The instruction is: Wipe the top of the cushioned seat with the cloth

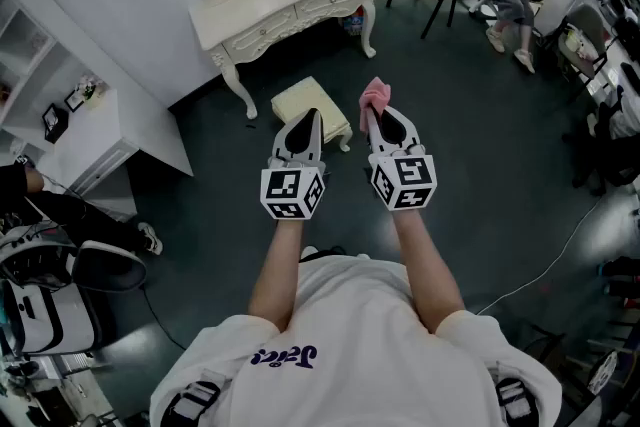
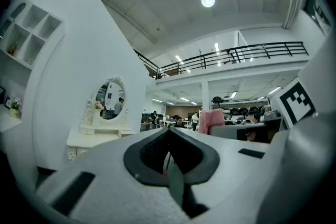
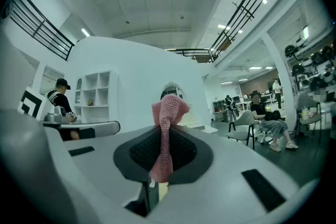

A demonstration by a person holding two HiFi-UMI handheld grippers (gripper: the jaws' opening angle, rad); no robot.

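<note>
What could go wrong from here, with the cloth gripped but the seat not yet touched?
1. The right gripper pinches the pink cloth by a narrow fold, with most of it bunched beyond the jaws. It may slip out under wiping pressure.
2. The cushioned seat stands close to the dressing table, so a wide stroke could knock a table leg.

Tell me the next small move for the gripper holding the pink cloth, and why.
Probably lower the right gripper down and leftward onto the pale yellow cushioned seat: its jaws pinch the pink knitted cloth, held in the air, apart from the seat.
</note>
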